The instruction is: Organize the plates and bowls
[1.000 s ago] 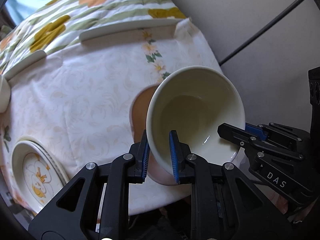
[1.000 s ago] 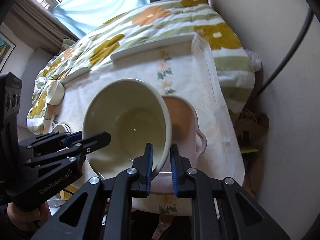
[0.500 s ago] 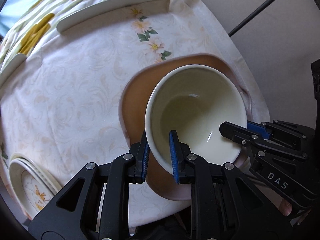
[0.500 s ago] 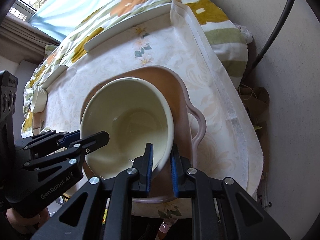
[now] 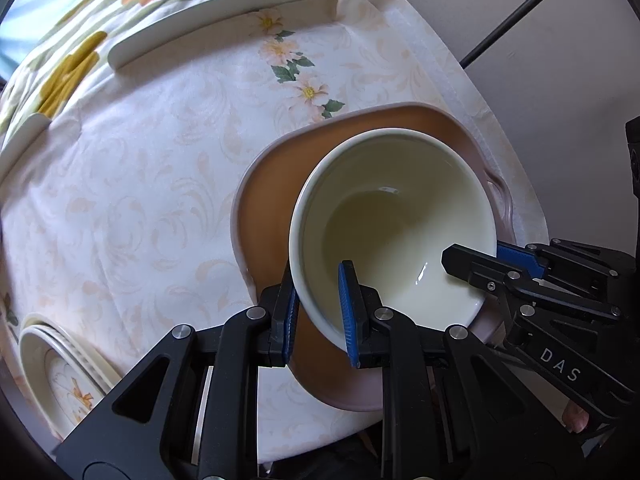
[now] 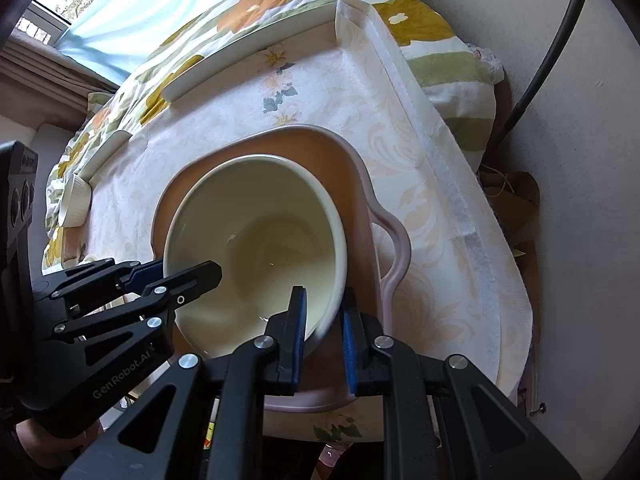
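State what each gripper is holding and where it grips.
Both hold the cream bowl by its rim: the left gripper on one side, the right gripper on the opposite side.

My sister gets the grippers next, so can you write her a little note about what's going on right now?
Left gripper: shut on the cream bowl rim, near side.
Right gripper: shut on the same bowl's rim, opposite side.
The bowl sits tilted inside the pink handled dish; whether it rests on the bottom is unclear.
Stacked patterned plates wait at the cloth's left edge; a small white bowl sits farther back.
Left: set the bowl down, release, then sort the rest.
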{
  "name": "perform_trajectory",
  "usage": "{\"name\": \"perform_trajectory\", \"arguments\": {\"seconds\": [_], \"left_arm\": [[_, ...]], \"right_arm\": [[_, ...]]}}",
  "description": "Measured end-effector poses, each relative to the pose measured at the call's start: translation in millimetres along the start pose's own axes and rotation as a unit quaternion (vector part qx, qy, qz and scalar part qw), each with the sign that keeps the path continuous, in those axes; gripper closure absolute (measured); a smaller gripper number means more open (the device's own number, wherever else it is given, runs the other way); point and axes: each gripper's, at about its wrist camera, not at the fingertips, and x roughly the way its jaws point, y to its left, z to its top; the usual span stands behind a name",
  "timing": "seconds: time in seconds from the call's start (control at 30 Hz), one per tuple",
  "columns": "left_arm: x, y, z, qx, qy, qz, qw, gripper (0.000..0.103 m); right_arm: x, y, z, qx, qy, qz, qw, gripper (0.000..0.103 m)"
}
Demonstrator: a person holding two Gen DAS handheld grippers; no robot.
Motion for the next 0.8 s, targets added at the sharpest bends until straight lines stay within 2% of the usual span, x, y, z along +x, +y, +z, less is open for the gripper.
{"name": "perform_trajectory", "arguments": {"seconds": [0.4, 0.43, 0.53, 0.6, 0.67, 0.8], "left_arm": [[-5.4, 4.4, 4.0, -0.023, 0.002, -0.002, 0.9997, 0.084], [-6.7, 4.5, 4.5, -0.023, 0.001, -0.003, 0.9997, 0.081], [-13.5, 1.2, 6.2, -0.019, -0.010, -0.007, 0.9997, 0.057], [-19.1, -0.1, 7.0, -0.017, -0.016, 0.000, 0.9997, 0.055], [-22.9, 0.1, 6.8, -0.018, -0.021, 0.000, 0.9996, 0.053], [-30.4, -1.5, 5.9, -0.020, -0.031, 0.006, 0.9993, 0.051]], "right_arm": [[-5.3, 5.4, -3.4, -0.025, 0.006, 0.001, 1.000, 0.086], [-7.1, 6.5, -4.1, -0.028, 0.004, 0.003, 1.000, 0.084], [-12.1, 8.7, -4.7, -0.035, 0.000, 0.011, 0.999, 0.075], [-17.7, 8.5, -5.3, -0.040, -0.007, -0.003, 0.999, 0.069], [-23.5, 6.6, -7.3, -0.040, -0.012, 0.012, 0.999, 0.064], [-28.1, 7.6, -11.0, -0.049, -0.016, 0.012, 0.999, 0.062]]}}
